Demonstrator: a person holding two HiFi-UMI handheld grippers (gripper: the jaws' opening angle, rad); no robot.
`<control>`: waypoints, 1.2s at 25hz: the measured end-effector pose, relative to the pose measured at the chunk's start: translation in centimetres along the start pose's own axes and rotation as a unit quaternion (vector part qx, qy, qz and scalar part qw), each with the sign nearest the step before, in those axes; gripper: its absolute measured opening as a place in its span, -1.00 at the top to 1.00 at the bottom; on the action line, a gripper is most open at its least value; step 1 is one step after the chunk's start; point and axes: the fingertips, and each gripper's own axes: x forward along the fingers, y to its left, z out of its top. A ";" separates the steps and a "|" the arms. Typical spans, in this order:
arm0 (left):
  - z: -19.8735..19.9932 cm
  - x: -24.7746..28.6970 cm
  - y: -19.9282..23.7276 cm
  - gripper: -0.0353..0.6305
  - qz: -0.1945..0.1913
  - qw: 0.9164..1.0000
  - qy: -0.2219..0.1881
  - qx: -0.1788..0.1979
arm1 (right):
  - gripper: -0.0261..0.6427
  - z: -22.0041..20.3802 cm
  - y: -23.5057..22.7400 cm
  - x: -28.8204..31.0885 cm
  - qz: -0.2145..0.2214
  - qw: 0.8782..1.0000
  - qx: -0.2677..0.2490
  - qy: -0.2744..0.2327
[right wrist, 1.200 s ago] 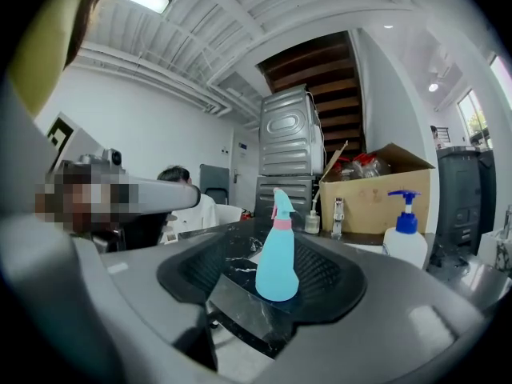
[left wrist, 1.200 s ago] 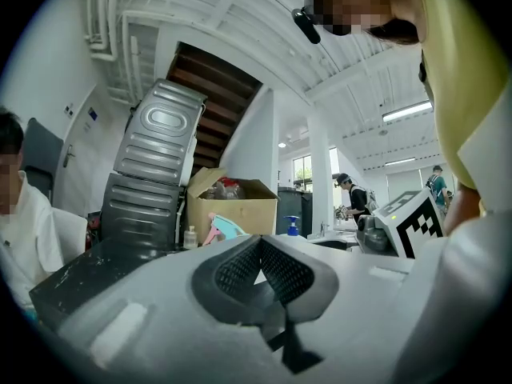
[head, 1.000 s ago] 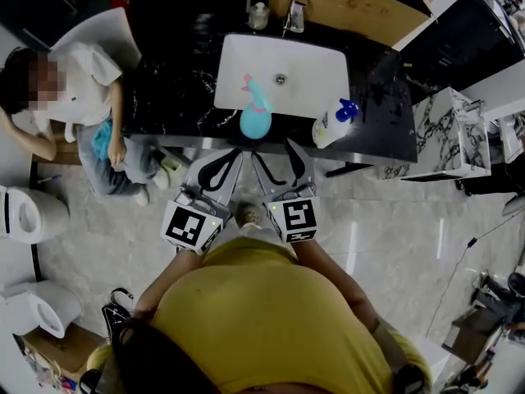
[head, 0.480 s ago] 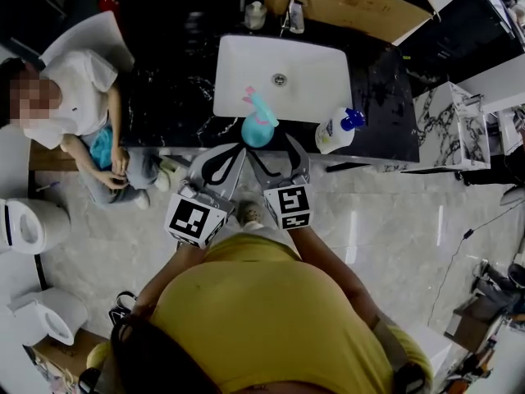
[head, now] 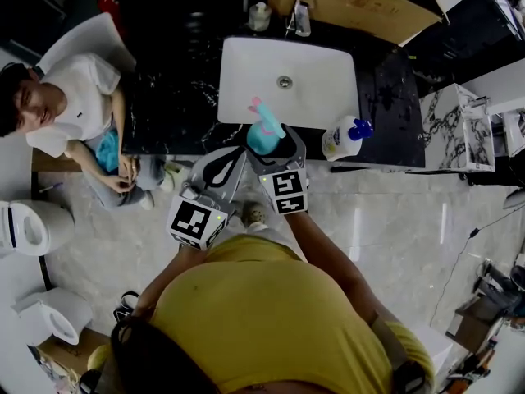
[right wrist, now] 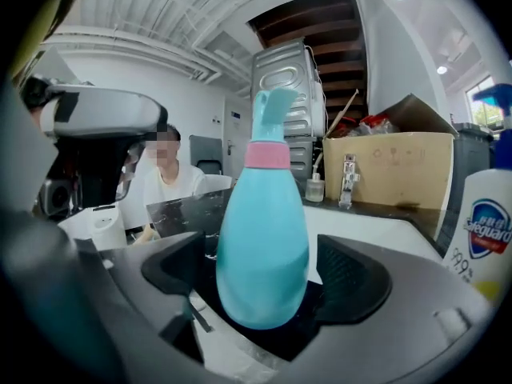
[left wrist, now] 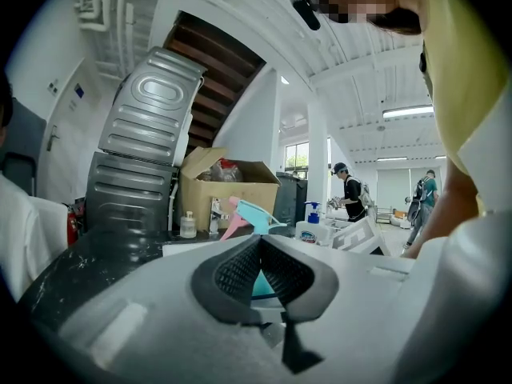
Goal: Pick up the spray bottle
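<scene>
Far left: seated person (head: pixel 78 97) by the end of the black marble counter (head: pixel 172 97).

Left gripper (head: pixel 234 153) (left wrist: pixel 261 242): jaws together, nothing btwn them. Its tips sit at the counter's front edge, just left of the spray bottle (head: pixel 264 134) (right wrist: pixel 262 254) (left wrist: pixel 250 213).

The bottle stands upright at the front rim of the white sink basin (head: pixel 246 64), near the counter's front edge. Teal body, pink collar, opaque, so fill level can't be told.

Right gripper (head: pixel 275 138) (right wrist: pixel 264 286): jaws wide apart, having just been opening. The bottle's lower body is btwn them w/ a gap each side, pads not pressing.

Inside the basin only the drain (head: pixel 284 81) shows.

Behind the basin are a small clear bottle (head: pixel 259 15), a faucet (head: pixel 300 19) and an open-topped cardboard box (head: pixel 353 2) (right wrist: pixel 384 166). Red stuff pokes out of the box in the right gripper view; the rest of its contents are hidden.

Right of the spray bottle is a white soap pump bottle (head: pixel 344 138) (right wrist: pixel 484 230) w/ a blue pump, also at the front edge. It stands apart from the spray bottle, w/ a bare strip of counter btwn them.

Past the counter's right end stands a marble-pattern cabinet (head: pixel 447 125). Pale tiled floor (head: pixel 394 228) spreads along the counter's near side.
</scene>
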 end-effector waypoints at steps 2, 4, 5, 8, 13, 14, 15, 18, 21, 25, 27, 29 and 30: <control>-0.1 0.0 0.4 0.88 0.003 1.000 0.002 -0.001 | -0.32 -0.2 0.0 0.7 0.001 1.000 -0.002 0.004; -0.2 -0.1 0.8 0.88 0.004 1.000 0.004 -0.001 | -0.32 -0.4 -0.1 1.2 0.000 1.000 -0.001 0.008; -0.3 -0.1 0.9 0.88 0.004 1.000 0.005 -0.001 | -0.32 -0.5 -0.2 1.4 -0.002 1.000 0.000 0.009; -0.3 0.0 1.2 0.88 0.005 1.000 0.010 -0.002 | -0.26 -0.5 -0.5 1.6 -0.011 1.000 -0.002 0.007; -0.7 0.0 1.4 0.88 0.004 1.000 0.011 -0.002 | -0.23 -0.2 -0.6 1.4 -0.011 1.000 -0.012 -0.012; -0.7 0.0 1.3 0.88 0.003 1.000 0.011 -0.002 | -0.23 -0.1 -0.6 1.3 -0.012 1.000 -0.013 -0.016; -0.8 0.0 1.3 0.88 0.002 1.000 0.011 -0.001 | -0.23 0.0 -0.7 1.2 -0.013 1.000 -0.014 -0.019; -0.8 0.1 0.9 0.88 -0.001 1.000 0.010 0.000 | -0.22 0.5 -0.9 0.5 -0.018 0.999 -0.016 -0.027; -0.7 0.1 0.6 0.88 -0.003 1.000 0.007 0.001 | -0.22 1.6 -1.2 -0.7 -0.028 0.999 -0.010 -0.036; -0.1 0.1 0.1 0.88 -0.005 1.000 -0.001 0.004 | -0.22 3.8 -1.7 -3.1 -0.051 0.998 -0.002 -0.046; 0.1 0.1 -0.1 0.88 -0.004 1.000 -0.005 0.006 | -0.22 4.7 -2.1 -4.5 -0.065 0.997 0.001 -0.052; 0.4 0.2 -0.4 0.88 -0.004 1.000 -0.008 0.009 | -0.22 5.5 -2.6 -6.0 -0.081 0.995 0.006 -0.056; 0.5 0.1 -0.5 0.88 -0.004 1.000 -0.010 0.010 | -0.22 5.9 -2.8 -6.7 -0.088 0.994 0.008 -0.059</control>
